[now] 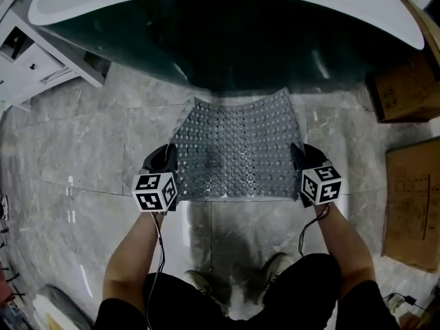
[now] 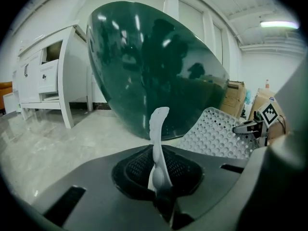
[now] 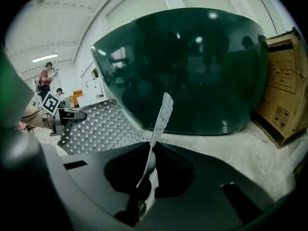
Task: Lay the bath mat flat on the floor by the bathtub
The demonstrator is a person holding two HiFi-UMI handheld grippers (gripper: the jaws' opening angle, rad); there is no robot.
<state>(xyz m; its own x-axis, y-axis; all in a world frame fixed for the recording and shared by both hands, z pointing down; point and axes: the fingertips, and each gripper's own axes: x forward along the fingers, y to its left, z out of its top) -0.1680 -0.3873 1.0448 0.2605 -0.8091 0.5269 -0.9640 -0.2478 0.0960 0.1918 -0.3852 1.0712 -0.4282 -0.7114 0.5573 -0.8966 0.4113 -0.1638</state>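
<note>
Mat point(image 1: 237, 146) stretched over floor point(image 1: 82, 150), far edge at tub point(image 1: 227, 40) base; left gripper point(image 1: 166, 161) and right gripper point(image 1: 300, 159) each pinch a near corner.

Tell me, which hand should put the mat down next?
Neither is better: left gripper and right gripper each pinch a near corner of the bath mat, so probably both lower together.

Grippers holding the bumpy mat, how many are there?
2. The left gripper pinches the mat at its left edge; the right gripper pinches its right edge.
</note>
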